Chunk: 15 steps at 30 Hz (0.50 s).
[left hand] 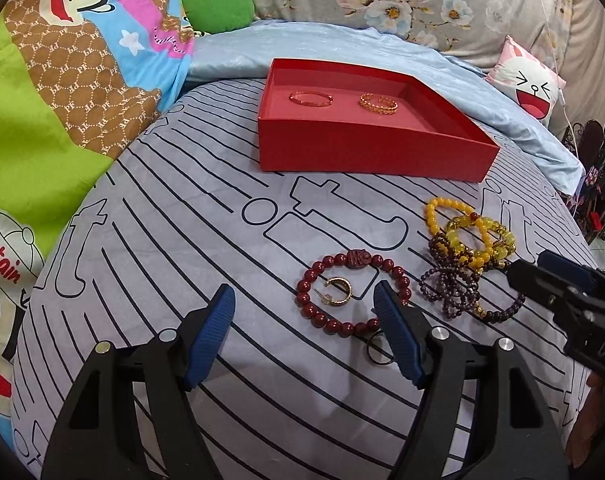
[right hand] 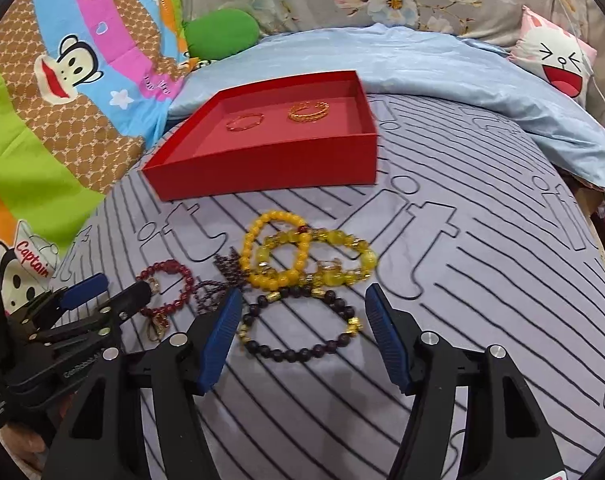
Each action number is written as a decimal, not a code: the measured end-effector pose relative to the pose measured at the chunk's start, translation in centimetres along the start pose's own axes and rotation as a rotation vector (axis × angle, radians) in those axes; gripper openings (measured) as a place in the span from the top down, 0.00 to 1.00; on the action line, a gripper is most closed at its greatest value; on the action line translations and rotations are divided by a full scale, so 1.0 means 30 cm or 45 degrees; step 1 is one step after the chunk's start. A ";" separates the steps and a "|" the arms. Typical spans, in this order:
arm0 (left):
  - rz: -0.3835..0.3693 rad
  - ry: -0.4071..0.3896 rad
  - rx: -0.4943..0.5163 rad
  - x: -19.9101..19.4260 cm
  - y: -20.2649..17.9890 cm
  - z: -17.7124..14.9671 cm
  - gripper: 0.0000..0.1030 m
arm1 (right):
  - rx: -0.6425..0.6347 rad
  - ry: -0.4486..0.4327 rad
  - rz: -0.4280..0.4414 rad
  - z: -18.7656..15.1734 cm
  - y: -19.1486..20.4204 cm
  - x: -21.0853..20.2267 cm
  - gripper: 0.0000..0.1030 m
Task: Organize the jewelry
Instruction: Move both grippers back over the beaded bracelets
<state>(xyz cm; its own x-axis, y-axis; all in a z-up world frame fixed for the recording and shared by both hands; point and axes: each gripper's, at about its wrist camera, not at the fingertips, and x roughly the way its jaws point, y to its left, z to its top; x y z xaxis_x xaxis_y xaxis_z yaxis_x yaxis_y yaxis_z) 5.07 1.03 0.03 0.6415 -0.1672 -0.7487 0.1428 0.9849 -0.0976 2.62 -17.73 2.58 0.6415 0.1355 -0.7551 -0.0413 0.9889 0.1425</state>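
Observation:
A red box (left hand: 366, 152) (right hand: 270, 168) sits on the bed and holds two gold bangles (left hand: 311, 98) (left hand: 378, 103). My left gripper (left hand: 304, 286) is open above a red bead bracelet (left hand: 357, 257) that has a gold hoop earring (left hand: 336, 290) inside its loop. A black ring (left hand: 378, 348) lies by its right finger. My right gripper (right hand: 303, 290) is open over a dark bead bracelet (right hand: 298, 354), and its pads do not touch it. Behind that lie tangled yellow bead bracelets (right hand: 270, 248) and a purple strand (right hand: 222, 276). Each gripper shows in the other's view, the right gripper (left hand: 528, 266) and the left gripper (right hand: 124, 282).
The jewelry lies on a grey striped bedsheet (left hand: 182, 240). A cartoon-print quilt (left hand: 62, 100) is bunched at the left and a light blue blanket (right hand: 442, 64) lies behind the box. A green plush (left hand: 218, 8) and a pink face cushion (left hand: 530, 80) sit at the back.

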 end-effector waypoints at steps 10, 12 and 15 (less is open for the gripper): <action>0.023 -0.018 0.012 -0.025 -0.010 0.008 0.34 | -0.019 0.060 0.082 -0.023 0.061 0.029 0.53; 0.022 -0.008 0.002 -0.022 0.002 0.010 0.34 | -0.043 0.066 0.088 -0.023 0.086 0.042 0.54; 0.023 -0.001 -0.020 -0.021 0.025 0.011 0.34 | -0.078 0.080 0.088 -0.022 0.123 0.069 0.56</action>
<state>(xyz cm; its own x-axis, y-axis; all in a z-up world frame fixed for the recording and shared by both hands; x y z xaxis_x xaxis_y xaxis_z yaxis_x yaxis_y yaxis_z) 5.03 1.87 0.66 0.6447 -0.1492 -0.7498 0.1193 0.9884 -0.0940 3.28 -13.76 1.12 0.5864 0.2051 -0.7836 -0.1314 0.9787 0.1578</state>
